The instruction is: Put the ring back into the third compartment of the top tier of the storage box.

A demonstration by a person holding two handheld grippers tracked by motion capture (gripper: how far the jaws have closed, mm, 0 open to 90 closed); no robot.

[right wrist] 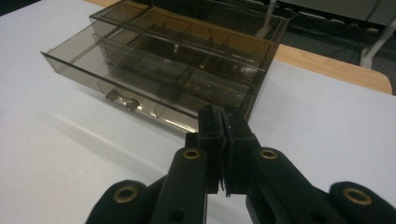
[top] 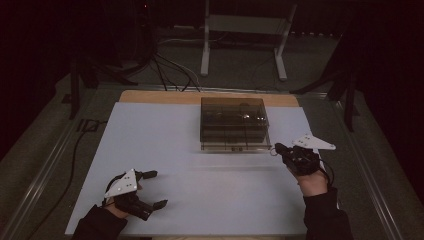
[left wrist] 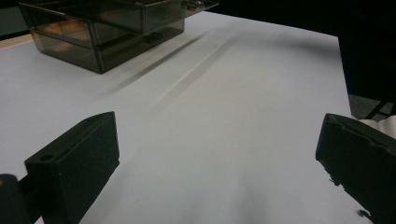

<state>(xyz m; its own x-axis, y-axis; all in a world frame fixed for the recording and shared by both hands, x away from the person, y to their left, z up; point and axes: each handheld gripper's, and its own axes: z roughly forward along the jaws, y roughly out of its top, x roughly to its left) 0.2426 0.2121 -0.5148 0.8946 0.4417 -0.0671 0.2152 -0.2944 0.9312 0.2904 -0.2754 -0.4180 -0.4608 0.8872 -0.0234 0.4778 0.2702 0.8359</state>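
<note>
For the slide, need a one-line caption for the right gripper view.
Shut right gripper faces a smoky clear drawer box, its lower drawer pulled partly out.

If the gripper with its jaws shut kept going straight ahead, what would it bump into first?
Probably the smoky plastic drawer box. The right gripper points at the box's near corner, below the pulled-out drawer; the exact gap is unclear.

The drawer box (top: 234, 124) sits far-centre on the surface (top: 200, 200); left gripper (top: 152, 189) near-left, right gripper (top: 276, 148) apparently just beside its near-right corner.
</note>
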